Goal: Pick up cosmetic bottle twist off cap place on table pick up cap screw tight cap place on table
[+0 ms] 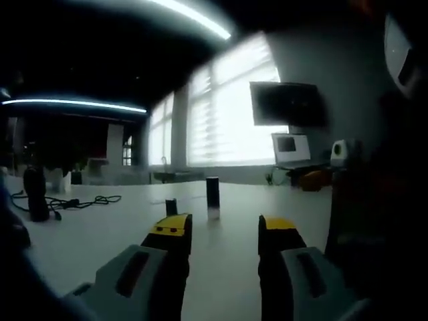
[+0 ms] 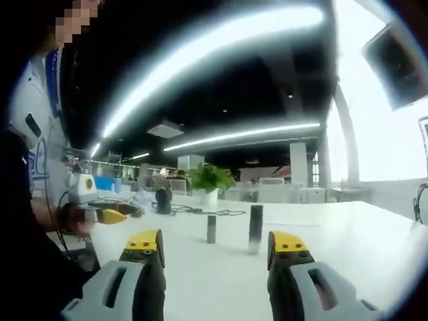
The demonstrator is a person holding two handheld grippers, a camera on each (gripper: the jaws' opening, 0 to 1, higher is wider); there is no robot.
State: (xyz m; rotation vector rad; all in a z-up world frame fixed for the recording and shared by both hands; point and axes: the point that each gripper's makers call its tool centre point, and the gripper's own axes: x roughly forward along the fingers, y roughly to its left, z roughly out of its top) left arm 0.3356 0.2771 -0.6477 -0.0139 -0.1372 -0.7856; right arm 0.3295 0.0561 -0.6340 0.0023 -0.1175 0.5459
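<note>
A tall dark cosmetic bottle [image 1: 212, 192] stands upright on the white table [image 1: 100, 234], with a short dark cap [image 1: 171, 206] standing apart to its left. My left gripper [image 1: 225, 231] is open and well short of both, its jaws holding nothing. In the right gripper view the bottle [image 2: 255, 228] and the cap [image 2: 211, 229] stand side by side on the table [image 2: 348, 234], beyond my open right gripper [image 2: 216, 244], which holds nothing. The left gripper [image 2: 110, 215] comes in from the left edge of that view, held in a person's hand.
A black cable [image 1: 80, 200] and a dark upright object [image 1: 35, 194] lie at the table's left. A wall screen [image 1: 287, 103] and a laptop [image 1: 291, 148] sit at the far right. A potted plant [image 2: 210, 179] stands behind the table. A person [image 2: 33, 167] is at the left.
</note>
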